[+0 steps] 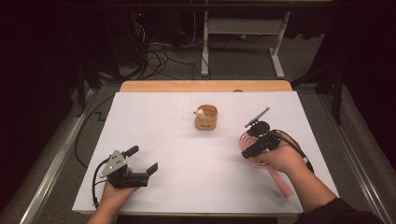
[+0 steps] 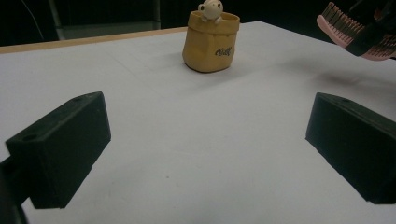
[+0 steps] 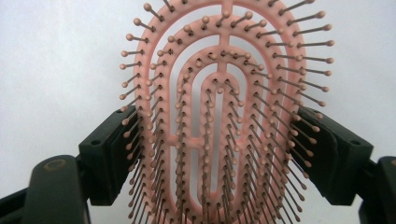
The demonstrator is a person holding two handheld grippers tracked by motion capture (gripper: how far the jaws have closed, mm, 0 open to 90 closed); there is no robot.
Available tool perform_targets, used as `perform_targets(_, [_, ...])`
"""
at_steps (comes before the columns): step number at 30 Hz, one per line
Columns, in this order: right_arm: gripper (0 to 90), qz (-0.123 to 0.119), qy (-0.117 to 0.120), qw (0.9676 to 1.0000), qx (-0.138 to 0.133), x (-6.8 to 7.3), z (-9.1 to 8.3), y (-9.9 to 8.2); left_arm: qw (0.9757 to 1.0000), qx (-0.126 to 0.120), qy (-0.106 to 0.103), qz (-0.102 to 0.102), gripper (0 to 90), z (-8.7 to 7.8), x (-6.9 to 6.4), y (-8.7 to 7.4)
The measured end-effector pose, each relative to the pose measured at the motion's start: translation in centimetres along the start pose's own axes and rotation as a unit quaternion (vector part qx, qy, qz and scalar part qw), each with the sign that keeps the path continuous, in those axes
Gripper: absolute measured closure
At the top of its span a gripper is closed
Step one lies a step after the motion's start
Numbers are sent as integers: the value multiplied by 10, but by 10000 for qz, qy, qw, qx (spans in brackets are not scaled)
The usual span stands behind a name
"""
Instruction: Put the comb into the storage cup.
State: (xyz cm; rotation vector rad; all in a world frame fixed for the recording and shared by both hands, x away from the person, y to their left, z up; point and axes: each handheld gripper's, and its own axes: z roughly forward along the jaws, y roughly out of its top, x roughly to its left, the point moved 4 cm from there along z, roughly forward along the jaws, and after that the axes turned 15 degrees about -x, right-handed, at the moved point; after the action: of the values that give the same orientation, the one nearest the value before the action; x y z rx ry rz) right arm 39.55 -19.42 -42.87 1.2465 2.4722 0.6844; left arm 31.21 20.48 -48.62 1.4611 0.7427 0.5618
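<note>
- Pink bristles crowd the right gripper view: we hold the hairbrush (image 3: 224,116) by the two sides of its head, jaws clamped against its rim, bristles toward the camera.
- From above, our right gripper (image 1: 256,140) carries the brush over the right part of the white table (image 1: 187,154), handle trailing back under the hand.
- Our left gripper (image 1: 142,161) rests at the near left, jaws wide with nothing between them.
- If the brush is bound for the yellow pouch (image 1: 206,117), we judge it best to keep the grip square on the rim and swing the handle round before lowering.
- Open board lies between hand and pouch; the right edge is near, so we should steer inward.
</note>
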Motion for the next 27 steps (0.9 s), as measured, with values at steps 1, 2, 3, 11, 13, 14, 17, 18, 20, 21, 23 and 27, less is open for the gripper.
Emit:
perform_targets(1, [207,18,35,10000,-32,0,-1,1,10000,-1,2,6,6,0,0,0])
perform_targets(2, [208,29,23,9999,-102,0,-2,2,10000,-4,6,4,6,0,0,0])
perform_targets(3, [207,46,-19,9997,-244,-1,-5,4,10000,-3,12,3,6,0,0,0])
perform_targets(11, [207,90,-46,9979,-637,-2,-11,9,10000,-22,24,11,6,-1,1,1])
perform_targets(13, [207,108,-107,9969,-777,-3,-13,11,10000,-21,16,17,6,-1,1,1])
perform_targets(14, [207,147,-80,9965,-824,-3,-13,11,10000,-24,13,22,6,-1,0,1])
perform_targets(17, [207,163,-107,9952,-960,-3,-14,12,10000,-19,17,21,6,-1,1,1])
perform_targets(18, [207,163,-122,9945,-1028,-4,-15,12,10000,-22,20,17,6,-1,1,1])
perform_targets(20, [207,188,-82,9934,-1124,-4,-16,13,10000,-23,20,14,6,-1,1,1])
perform_targets(21, [206,180,-93,9930,-1167,-4,-17,13,10000,-21,21,17,6,-1,1,1])
perform_targets(23, [207,198,-65,9908,-1335,-4,-20,15,10000,-23,20,18,6,-1,1,1])
perform_targets(27, [206,235,-45,9879,-1531,-3,-23,15,10000,-23,25,19,7,-1,1,1])
